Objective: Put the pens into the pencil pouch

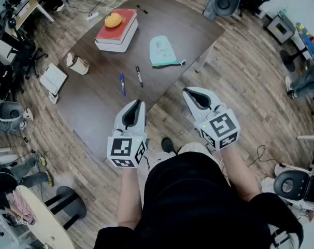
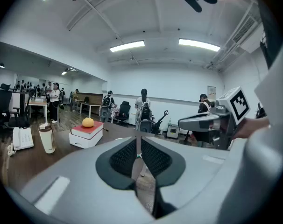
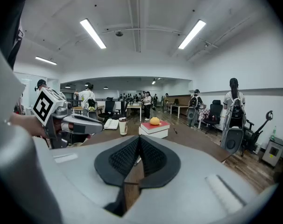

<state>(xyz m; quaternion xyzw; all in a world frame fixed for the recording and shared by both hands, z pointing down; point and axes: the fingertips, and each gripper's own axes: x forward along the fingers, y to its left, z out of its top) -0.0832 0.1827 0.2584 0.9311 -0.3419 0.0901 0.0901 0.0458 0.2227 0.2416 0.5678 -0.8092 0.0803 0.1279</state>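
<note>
- The blue pen and the black pen lie side by side but apart on the table, at the middle of the head view. Each has its long axis running up and down the frame, so it points away from me, not across.
- The pencil pouch lies flat to the upper right of the pens and well clear of them, with its teal edge turned toward the lower right. I cannot tell whether it is unzipped.
- A thin dark thing near the table's far edge, at the top of the frame, may be a third pen; it is too small to be sure.
- My left gripper sits just below the two pens in the frame, roughly in line with the black one. I judge it the nearer claw for either pen.
- My right gripper hangs to the lower right, past the table's near edge and over the floor, lined up more with the pouch than with the pens.
- Both claws are pressed together with nothing between the pads and point forward, tipped slightly down. To take a pen I judge the left must spread and set its jaws across that up-and-down axis.
</note>
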